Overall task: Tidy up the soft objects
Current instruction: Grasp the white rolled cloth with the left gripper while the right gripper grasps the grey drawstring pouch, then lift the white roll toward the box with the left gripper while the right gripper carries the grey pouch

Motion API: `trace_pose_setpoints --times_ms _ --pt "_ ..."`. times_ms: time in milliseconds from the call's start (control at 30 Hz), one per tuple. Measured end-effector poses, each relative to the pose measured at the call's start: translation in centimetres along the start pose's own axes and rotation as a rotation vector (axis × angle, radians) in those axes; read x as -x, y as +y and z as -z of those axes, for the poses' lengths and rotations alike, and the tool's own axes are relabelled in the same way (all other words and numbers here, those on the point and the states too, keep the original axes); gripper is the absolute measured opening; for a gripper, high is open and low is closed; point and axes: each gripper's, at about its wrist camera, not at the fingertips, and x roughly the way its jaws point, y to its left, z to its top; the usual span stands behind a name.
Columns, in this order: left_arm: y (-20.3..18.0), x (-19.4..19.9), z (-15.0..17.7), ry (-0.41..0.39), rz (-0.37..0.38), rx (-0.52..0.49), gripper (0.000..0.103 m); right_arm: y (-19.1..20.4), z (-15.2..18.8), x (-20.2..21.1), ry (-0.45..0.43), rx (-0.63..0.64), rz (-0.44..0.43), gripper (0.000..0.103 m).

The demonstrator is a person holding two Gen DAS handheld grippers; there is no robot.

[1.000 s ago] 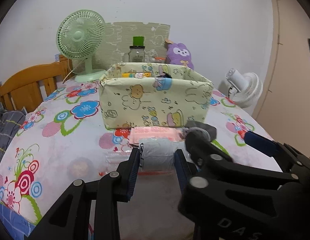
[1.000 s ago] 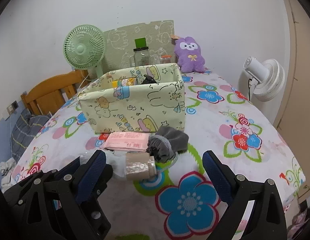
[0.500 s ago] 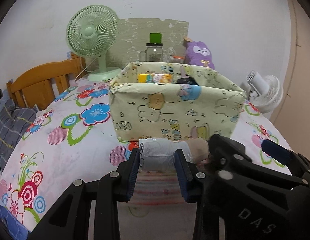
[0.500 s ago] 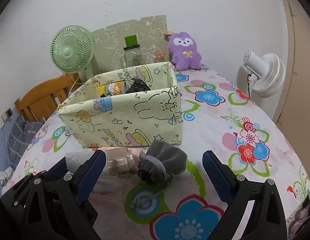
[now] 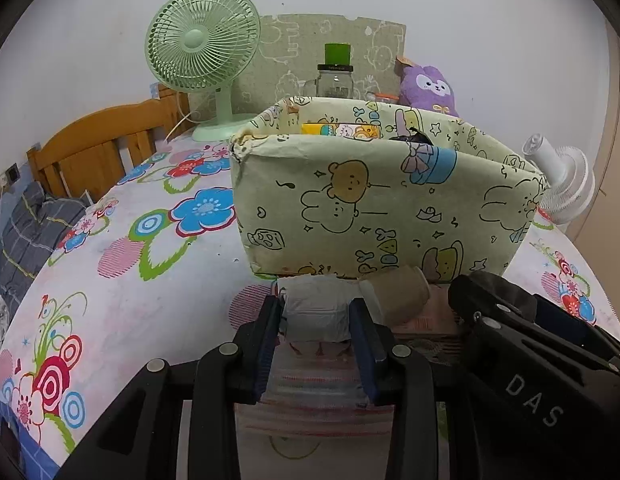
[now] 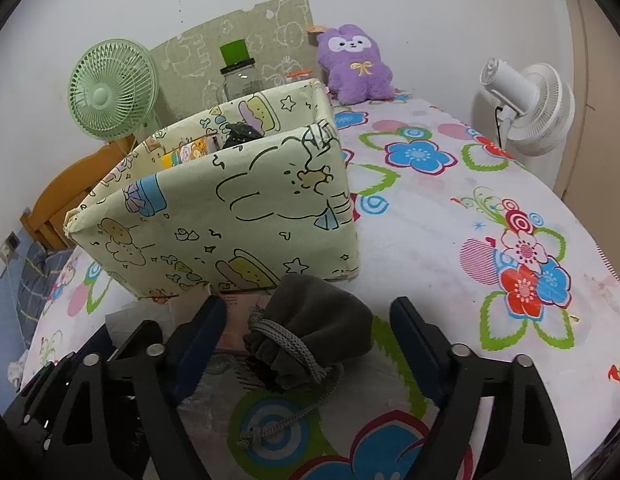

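Observation:
A white plastic-wrapped soft roll [image 5: 316, 314] is clamped between the blue pads of my left gripper [image 5: 314, 308], low over the flowered cloth just in front of the cartoon-print fabric box [image 5: 370, 208]. A beige roll [image 5: 402, 294] lies right beside it on a pink packet [image 5: 426, 324]. In the right wrist view a grey drawstring pouch [image 6: 322, 320] sits on the table between the fingers of my right gripper [image 6: 307, 306]. Its jaws are closing, with gaps still showing on both sides of the pouch. Inside the box are a yellow packet and something dark.
A green fan [image 5: 201, 40], a jar with a green lid [image 5: 336, 76] and a purple plush [image 6: 354, 64] stand behind the box. A white fan [image 6: 526, 108] is off the table's right edge, a wooden headboard [image 5: 97, 140] at the left.
Both grippers have come forward and lower toward the box, the left carrying the white roll. The right jaws have narrowed around the grey pouch.

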Motion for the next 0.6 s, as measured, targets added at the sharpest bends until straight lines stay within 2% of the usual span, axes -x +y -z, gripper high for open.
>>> trace_pose_setpoints --times_ms 167,367,600 --pt "-0.4 -0.2 0.1 0.0 -0.021 -0.026 0.036 0.2 0.1 -0.6 0.039 -0.005 -0.019 0.064" --pt "-0.5 0.0 0.2 -0.004 -0.018 -0.029 0.036 0.5 0.1 -0.5 0.037 0.005 -0.024 0.057" --pt "-0.3 0.6 0.1 -0.004 0.009 -0.015 0.035 0.7 0.1 0.5 0.016 0.012 -0.02 0.054"
